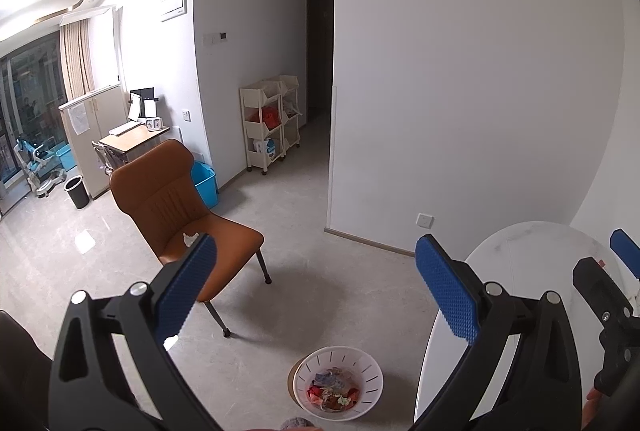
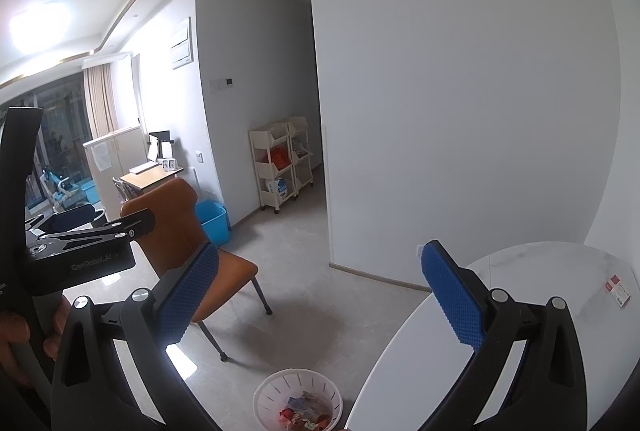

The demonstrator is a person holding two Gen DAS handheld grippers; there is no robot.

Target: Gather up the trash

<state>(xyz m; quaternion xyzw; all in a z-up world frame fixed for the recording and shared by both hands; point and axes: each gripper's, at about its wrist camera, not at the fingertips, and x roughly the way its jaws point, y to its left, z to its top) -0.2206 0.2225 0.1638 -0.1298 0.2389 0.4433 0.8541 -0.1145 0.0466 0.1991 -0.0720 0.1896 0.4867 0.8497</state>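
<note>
A white slotted waste basket [image 1: 338, 383] stands on the floor beside a round white table [image 1: 516, 259]; it holds crumpled coloured scraps [image 1: 332, 391]. It also shows in the right wrist view [image 2: 298, 401]. My left gripper [image 1: 316, 287] is open and empty, raised above the basket. My right gripper [image 2: 320, 295] is open and empty, also raised above the floor and table edge [image 2: 540, 279]. A small red-and-white card [image 2: 618, 289] lies on the table at the far right. The right gripper's blue pad shows in the left wrist view [image 1: 624, 251].
A brown leather chair [image 1: 176, 207] stands on the grey floor left of the basket. A blue bin [image 1: 205, 183], a black bin [image 1: 77, 191], a desk [image 1: 132, 139] and cream shelf carts [image 1: 272, 119] stand along the far wall. A white wall corner [image 1: 332, 167] juts out ahead.
</note>
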